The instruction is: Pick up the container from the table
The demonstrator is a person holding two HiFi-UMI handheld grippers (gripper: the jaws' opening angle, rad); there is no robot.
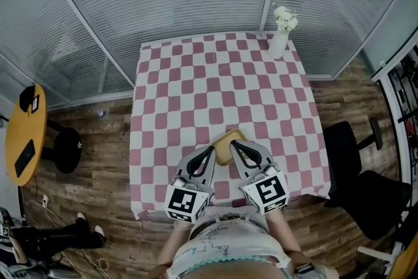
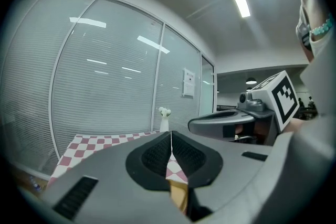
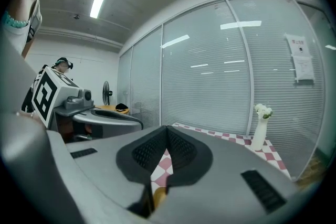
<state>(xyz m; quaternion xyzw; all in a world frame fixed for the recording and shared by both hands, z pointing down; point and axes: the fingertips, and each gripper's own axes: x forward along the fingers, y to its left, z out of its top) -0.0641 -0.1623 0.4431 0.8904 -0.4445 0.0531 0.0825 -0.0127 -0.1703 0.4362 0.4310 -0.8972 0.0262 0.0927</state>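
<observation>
Head view: a tan, rounded shallow container (image 1: 227, 140) lies on the pink-and-white checked worktop (image 1: 196, 88), near its front edge and a little right of the middle. The left claw (image 1: 209, 152) and right claw (image 1: 235, 144) point at it from the near side, one tip over each of its near corners; whether either touches it cannot be told. A slim white vase of white flowers (image 1: 279, 42) stands well apart at the far right corner.

Left gripper view: the left claw (image 2: 171, 136) has its jaws pressed together at the tips with nothing between them; the container (image 2: 179, 196) shows below through the gap behind the tips.

Right gripper view: the right claw (image 3: 167, 129) is likewise closed and empty, with the container (image 3: 159, 192) showing beneath.
</observation>
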